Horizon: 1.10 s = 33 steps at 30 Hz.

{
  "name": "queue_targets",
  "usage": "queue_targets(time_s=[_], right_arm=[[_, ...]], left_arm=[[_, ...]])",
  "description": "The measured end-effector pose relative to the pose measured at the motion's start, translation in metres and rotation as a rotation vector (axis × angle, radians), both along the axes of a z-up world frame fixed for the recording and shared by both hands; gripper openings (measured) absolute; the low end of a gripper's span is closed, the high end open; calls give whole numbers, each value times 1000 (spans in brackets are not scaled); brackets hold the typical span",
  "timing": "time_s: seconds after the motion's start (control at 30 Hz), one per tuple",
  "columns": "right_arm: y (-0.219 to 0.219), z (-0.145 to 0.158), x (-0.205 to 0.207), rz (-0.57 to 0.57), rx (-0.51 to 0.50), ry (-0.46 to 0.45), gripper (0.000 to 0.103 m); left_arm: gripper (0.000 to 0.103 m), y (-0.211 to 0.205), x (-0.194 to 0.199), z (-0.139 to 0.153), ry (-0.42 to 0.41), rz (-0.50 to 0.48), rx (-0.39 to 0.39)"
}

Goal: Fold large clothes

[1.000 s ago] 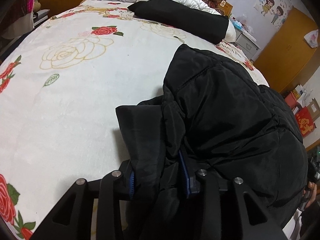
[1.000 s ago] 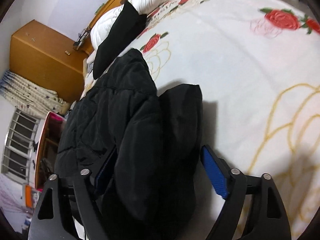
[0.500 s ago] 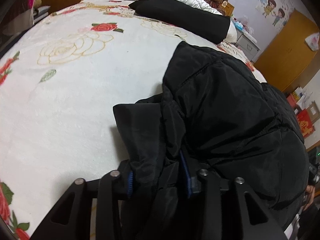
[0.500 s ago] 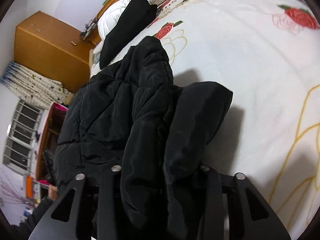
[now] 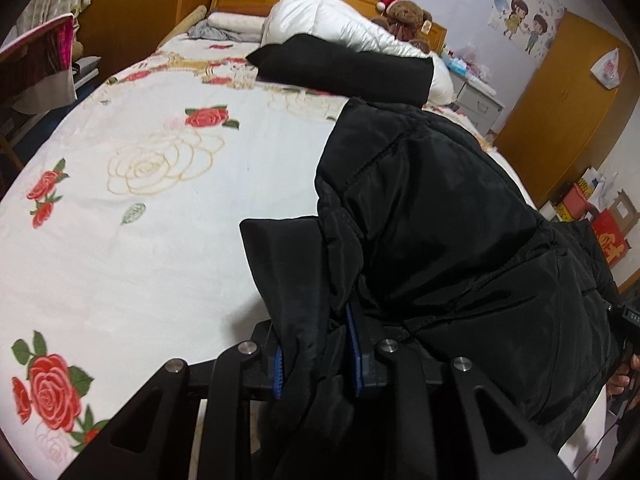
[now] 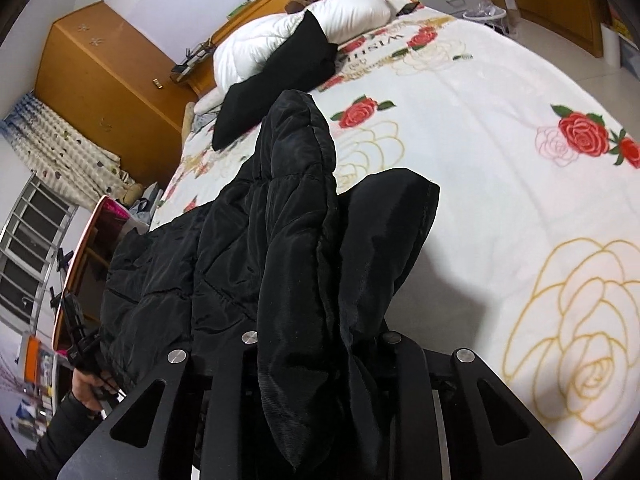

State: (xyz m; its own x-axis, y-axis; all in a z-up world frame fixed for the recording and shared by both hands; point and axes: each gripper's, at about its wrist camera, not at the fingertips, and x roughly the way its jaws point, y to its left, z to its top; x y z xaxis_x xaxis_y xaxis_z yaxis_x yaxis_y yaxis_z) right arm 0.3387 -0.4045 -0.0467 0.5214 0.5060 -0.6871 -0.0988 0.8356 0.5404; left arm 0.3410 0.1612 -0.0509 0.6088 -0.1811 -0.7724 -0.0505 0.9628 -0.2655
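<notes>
A large black padded jacket (image 5: 448,232) lies bunched on the white rose-print bed cover (image 5: 152,208). It also shows in the right wrist view (image 6: 256,240). My left gripper (image 5: 318,360) is shut on a fold of the jacket's edge, lifted a little above the bed. My right gripper (image 6: 316,356) is shut on another fold of the jacket (image 6: 384,240), which hangs over and hides its pads. Both grips are at the near edge of the garment.
A black folded cloth (image 5: 344,68) and white duvet (image 5: 336,20) lie at the head of the bed with a teddy bear (image 5: 404,14). Wooden wardrobes (image 5: 560,108) and a nightstand (image 5: 478,106) stand beside the bed. The other hand (image 6: 86,384) shows at the lower left.
My right gripper closed on the jacket fold from open a second ago. Both grippers lifted and pulled back, so more of the bed and headboard shows.
</notes>
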Motion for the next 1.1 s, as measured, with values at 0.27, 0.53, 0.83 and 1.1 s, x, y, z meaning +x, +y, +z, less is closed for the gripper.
queue_targets(time_s=[0.27,0.53,0.83,1.1], right_arm=[[-3,40,-44,1,13,-23,24],[-5,36,-84,16,22,5,25],[-10,-29,-84,-5,-8,114,30],[-24,-52,-78,-74,0,178,69]], left_arm=[[25,5,-51,48,-42,-2,-21],[25,3,-108,52,-25,-3,-13],[26,-9,-125,-27,78,30,-1],[41,6,-131,-55,112,86,-56]])
